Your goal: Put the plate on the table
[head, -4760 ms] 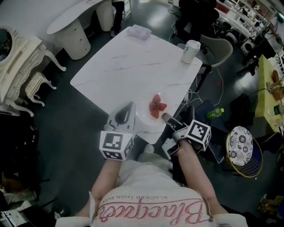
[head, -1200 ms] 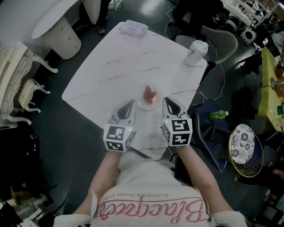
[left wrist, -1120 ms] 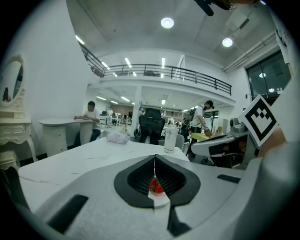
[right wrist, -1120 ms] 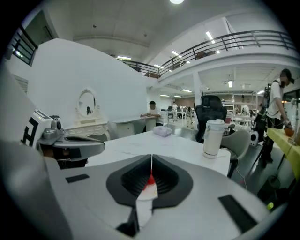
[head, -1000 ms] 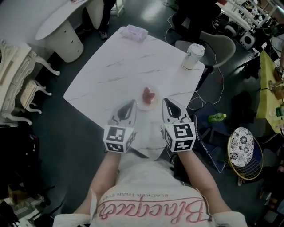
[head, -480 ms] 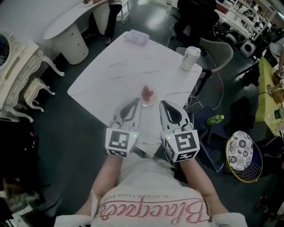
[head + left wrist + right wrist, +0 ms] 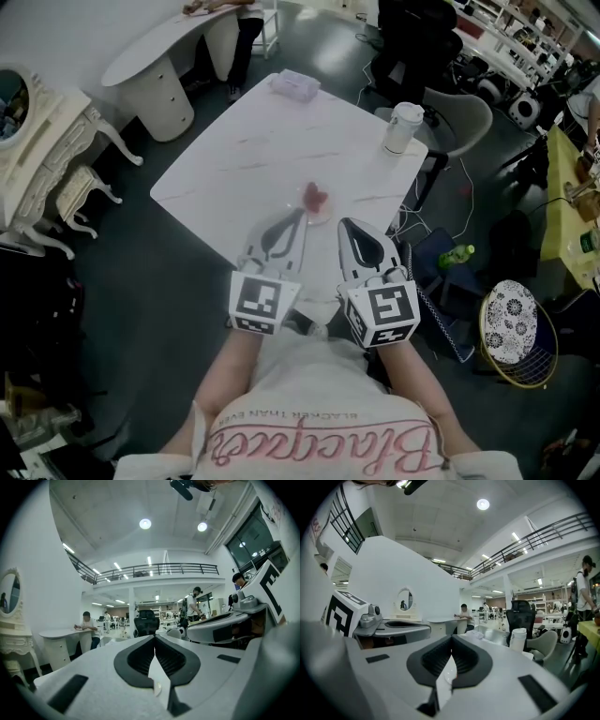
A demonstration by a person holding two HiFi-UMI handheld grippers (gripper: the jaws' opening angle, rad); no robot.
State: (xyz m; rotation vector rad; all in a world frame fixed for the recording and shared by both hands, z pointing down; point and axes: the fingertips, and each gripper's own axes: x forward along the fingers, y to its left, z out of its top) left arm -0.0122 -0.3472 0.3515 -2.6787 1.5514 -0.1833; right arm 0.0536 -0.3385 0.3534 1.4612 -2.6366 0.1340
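Observation:
A small white plate (image 7: 319, 212) with red strawberries (image 7: 314, 196) rests on the white marble table (image 7: 253, 150), near its front corner. In the head view my left gripper (image 7: 296, 215) is shut and empty, its tip just beside the plate's left rim. To the plate's right and slightly nearer me, my right gripper (image 7: 344, 225) is also shut and empty. In the left gripper view the jaws (image 7: 153, 641) meet along one line, and so do those in the right gripper view (image 7: 451, 641). The plate is hidden in both gripper views.
A white lidded cup (image 7: 401, 127) stands at the table's far right corner, also seen as the cup (image 7: 518, 640) in the right gripper view. A tissue pack (image 7: 295, 84) lies at the far corner. A grey chair (image 7: 464, 112) stands behind the cup.
The plate, earlier at the table's near edge between the grippers, now lies further in. Over the last second the left gripper's tip swung right towards the plate; both stayed shut.

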